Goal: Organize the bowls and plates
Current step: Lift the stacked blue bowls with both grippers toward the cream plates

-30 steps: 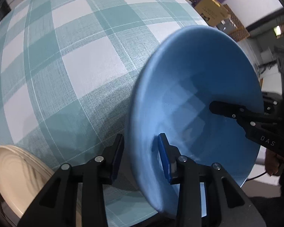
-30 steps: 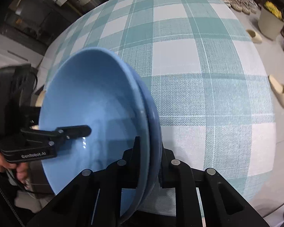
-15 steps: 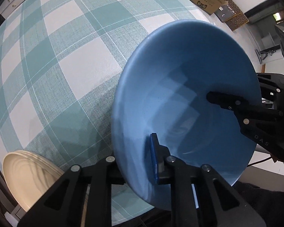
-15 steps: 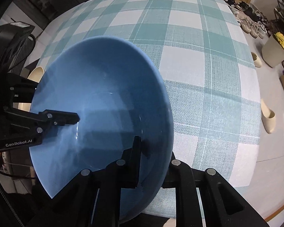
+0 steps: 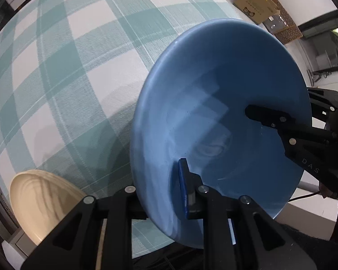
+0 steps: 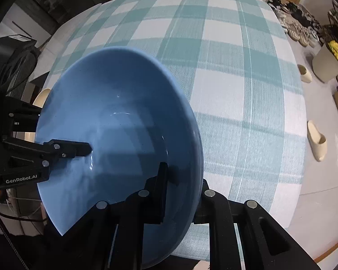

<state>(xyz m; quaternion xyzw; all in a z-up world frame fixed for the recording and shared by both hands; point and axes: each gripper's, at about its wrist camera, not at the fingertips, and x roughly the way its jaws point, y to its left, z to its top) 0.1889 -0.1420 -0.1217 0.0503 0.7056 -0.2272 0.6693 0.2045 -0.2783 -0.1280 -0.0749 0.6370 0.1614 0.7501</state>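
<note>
Left wrist view, lower left: cream plate (image 5: pixel 37 204) is seen on the checked cloth (image 5: pixel 63 72). Centre-right: blue bowl (image 5: pixel 225 112) is pinched at its near rim by the left gripper (image 5: pixel 166 193). Right wrist view: the opposite rim is clamped by the right gripper (image 6: pixel 182 193). Step judged: two-handed carry, bowl tilted above the cloth. Next, level set-down or stacking is called for, both grips kept firm.

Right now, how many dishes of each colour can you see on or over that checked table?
Blue bowl: 1, gripped at opposite rims by the left gripper and right gripper.
Cream plate: 1, at the table's edge.
Total: 2
</note>
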